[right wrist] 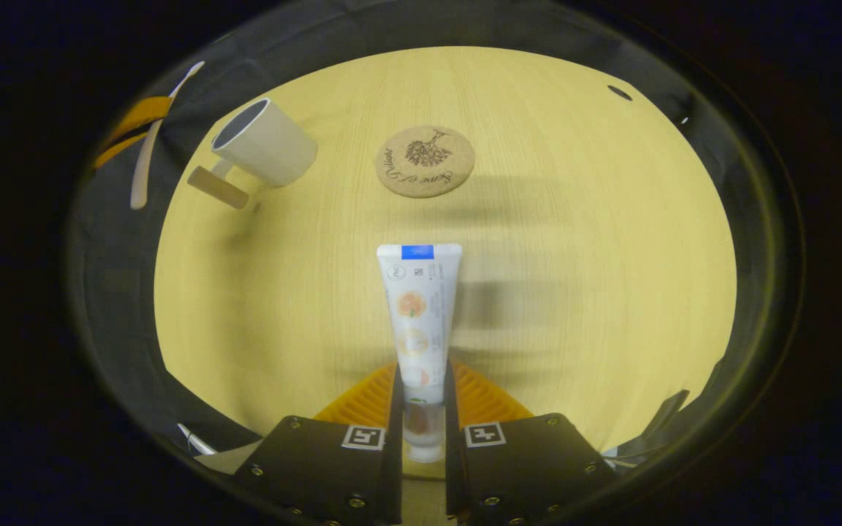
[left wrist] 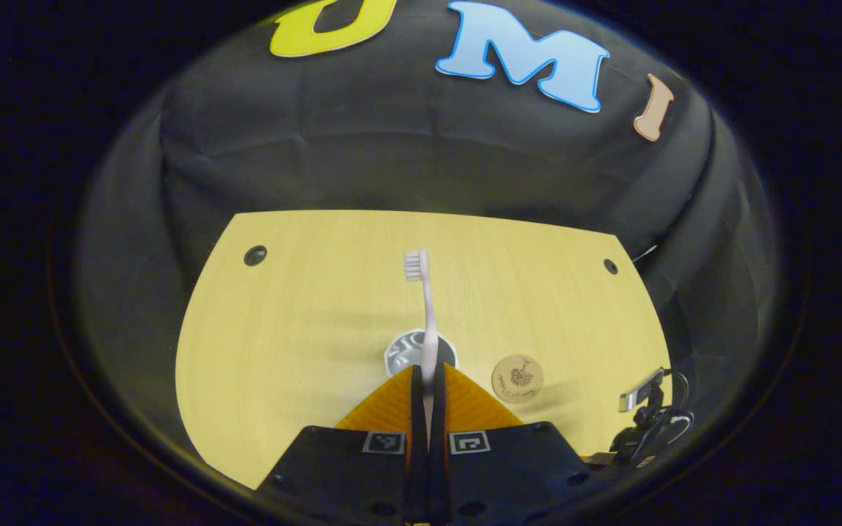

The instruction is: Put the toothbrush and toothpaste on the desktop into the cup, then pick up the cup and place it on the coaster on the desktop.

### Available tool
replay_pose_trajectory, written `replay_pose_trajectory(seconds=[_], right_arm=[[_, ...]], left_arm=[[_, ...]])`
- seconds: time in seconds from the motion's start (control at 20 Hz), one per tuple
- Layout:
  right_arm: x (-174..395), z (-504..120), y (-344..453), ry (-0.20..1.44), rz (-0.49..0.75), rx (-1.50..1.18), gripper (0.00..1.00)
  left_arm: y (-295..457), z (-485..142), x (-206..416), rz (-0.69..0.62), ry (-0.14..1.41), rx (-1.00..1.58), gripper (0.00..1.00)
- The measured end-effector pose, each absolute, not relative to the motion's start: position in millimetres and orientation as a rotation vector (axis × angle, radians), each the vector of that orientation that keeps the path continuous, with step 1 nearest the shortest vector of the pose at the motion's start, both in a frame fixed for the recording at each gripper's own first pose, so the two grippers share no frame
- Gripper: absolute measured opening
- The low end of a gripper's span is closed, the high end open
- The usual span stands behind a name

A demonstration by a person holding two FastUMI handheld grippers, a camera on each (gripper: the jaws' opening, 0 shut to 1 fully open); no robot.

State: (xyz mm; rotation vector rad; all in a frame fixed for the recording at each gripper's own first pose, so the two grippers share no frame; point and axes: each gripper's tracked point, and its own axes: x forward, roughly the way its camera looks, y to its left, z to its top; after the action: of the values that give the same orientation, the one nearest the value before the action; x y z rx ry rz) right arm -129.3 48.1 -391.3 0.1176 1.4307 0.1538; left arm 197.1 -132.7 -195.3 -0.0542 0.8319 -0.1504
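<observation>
In the left gripper view, nearest the lens, the left gripper [left wrist: 428,387] has its jaws pinching the lower handle of a slim pale pink plastic toothbrush [left wrist: 427,314], which stands up toward twelve o'clock with its white bristle head at the top. Just behind the jaws, part hidden by the handle, is the dark mouth of the white ceramic cup [left wrist: 410,351], so the brush seems poised over it, handle end down. At about three o'clock from the cup lies the round cork coaster [left wrist: 517,378] with a dark printed motif, flat on the pale yellow wooden table [left wrist: 304,321].

In the right gripper view, the right gripper [right wrist: 421,398] has its jaws pressed on the cap end of a white plastic toothpaste tube [right wrist: 418,314] with a blue band at its flat crimped end, which points to twelve o'clock, lifted over the table [right wrist: 574,292]. Farther off sits the coaster [right wrist: 425,161] at twelve o'clock, and the cup [right wrist: 267,150] with its flat handle at ten o'clock; beyond it hangs the toothbrush [right wrist: 145,153].

The toothbrush is likely light, stiff and somewhat slick, so a low grip on the handle suits a drop into the cup. The tube is probably soft in the body; holding near the firm cap end should avoid squeezing. The cup looks hard, heavier and breakable; its handle or rim seems the place to take it.
</observation>
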Motion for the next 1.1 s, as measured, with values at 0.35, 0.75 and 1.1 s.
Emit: replay_pose_trajectory(seconds=[0.35,0.75,1.1], right_arm=[[-136,-391,32,1.437,0.098,0.148,0.25],[-123,-381,24,1.417,0.064,0.201,0.25],[-90,-355,25,1.344,0.060,0.246,0.25]], left_arm=[[-128,-218,254,-0.176,0.779,-0.029,0.08],[-138,-243,289,-0.164,0.681,-0.014,0.13],[-134,-270,267,-0.179,0.691,-0.014,0.16]])
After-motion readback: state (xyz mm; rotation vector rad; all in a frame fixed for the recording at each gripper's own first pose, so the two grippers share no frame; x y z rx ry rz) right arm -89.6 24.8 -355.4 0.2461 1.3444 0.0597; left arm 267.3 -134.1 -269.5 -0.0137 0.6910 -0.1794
